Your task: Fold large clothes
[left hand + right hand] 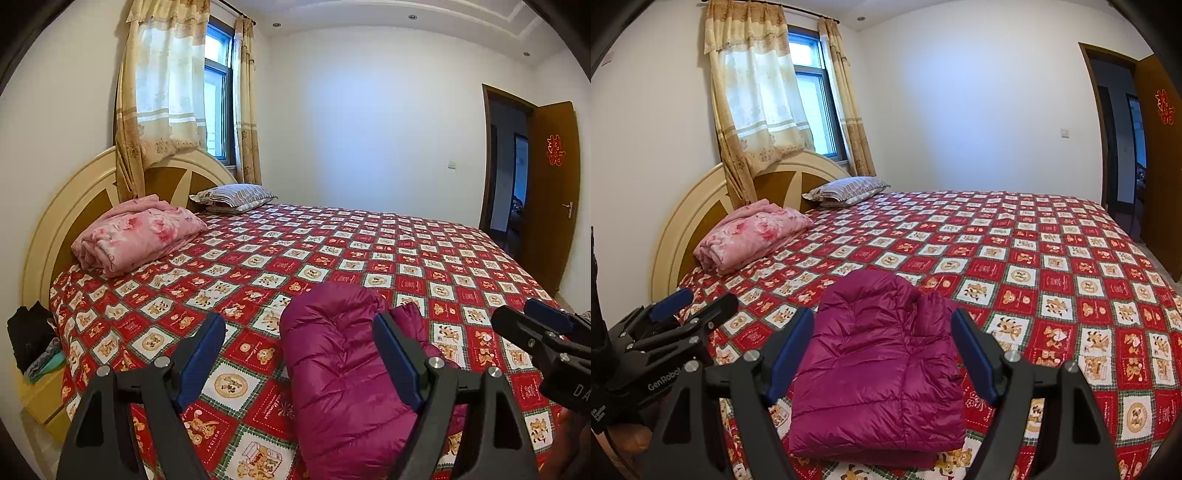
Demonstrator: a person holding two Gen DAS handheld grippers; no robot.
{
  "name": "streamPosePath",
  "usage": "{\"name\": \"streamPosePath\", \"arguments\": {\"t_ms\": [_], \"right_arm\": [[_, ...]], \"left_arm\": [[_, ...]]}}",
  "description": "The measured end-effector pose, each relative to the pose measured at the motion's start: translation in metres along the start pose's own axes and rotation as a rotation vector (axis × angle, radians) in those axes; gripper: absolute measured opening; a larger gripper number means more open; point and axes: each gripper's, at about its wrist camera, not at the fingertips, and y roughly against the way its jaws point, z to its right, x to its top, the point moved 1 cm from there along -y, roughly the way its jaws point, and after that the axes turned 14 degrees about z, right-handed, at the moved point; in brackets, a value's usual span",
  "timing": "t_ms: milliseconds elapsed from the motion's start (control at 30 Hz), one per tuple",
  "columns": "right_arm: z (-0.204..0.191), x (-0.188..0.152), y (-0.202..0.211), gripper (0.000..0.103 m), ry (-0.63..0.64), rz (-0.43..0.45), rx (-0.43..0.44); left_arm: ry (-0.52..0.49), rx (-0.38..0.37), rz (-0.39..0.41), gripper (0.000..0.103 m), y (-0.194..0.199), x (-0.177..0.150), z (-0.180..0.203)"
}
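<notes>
A magenta quilted down jacket (875, 369) lies folded into a compact block near the front edge of the bed; it also shows in the left wrist view (340, 373). My left gripper (299, 332) is open and empty, held above the bed to the jacket's left; it also shows in the right wrist view (698, 304). My right gripper (882, 326) is open and empty, hovering over the jacket with a finger on each side of it, apart from the cloth; it also shows in the left wrist view (524, 314).
The bed (1052, 266) has a red patterned cover. A folded pink blanket (753, 236) and a striped pillow (849, 190) lie by the headboard (687, 221). A nightstand with dark clothes (33, 343) stands left. An open door (550, 184) is at right.
</notes>
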Motion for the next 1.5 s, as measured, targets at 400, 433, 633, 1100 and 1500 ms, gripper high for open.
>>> {"name": "streamPosePath", "arguments": {"t_ms": [400, 433, 633, 1100, 1500], "right_arm": [[0.001, -0.002, 0.000, 0.079, -0.002, -0.004, 0.000], [0.001, -0.002, 0.000, 0.079, -0.001, -0.003, -0.002], [0.001, -0.005, 0.000, 0.079, -0.007, -0.008, -0.001], [0.000, -0.009, -0.001, 0.079, -0.011, -0.012, -0.002], [-0.001, -0.010, -0.002, 0.079, -0.012, -0.015, -0.003]], "left_arm": [[-0.003, -0.001, -0.004, 0.082, -0.001, -0.003, -0.001], [-0.002, -0.002, -0.005, 0.082, -0.001, -0.003, -0.001], [-0.003, -0.002, -0.008, 0.082, 0.000, -0.005, 0.000], [-0.004, 0.001, -0.013, 0.082, -0.001, -0.009, 0.000], [-0.003, 0.005, -0.015, 0.082, -0.002, -0.011, 0.000]]}}
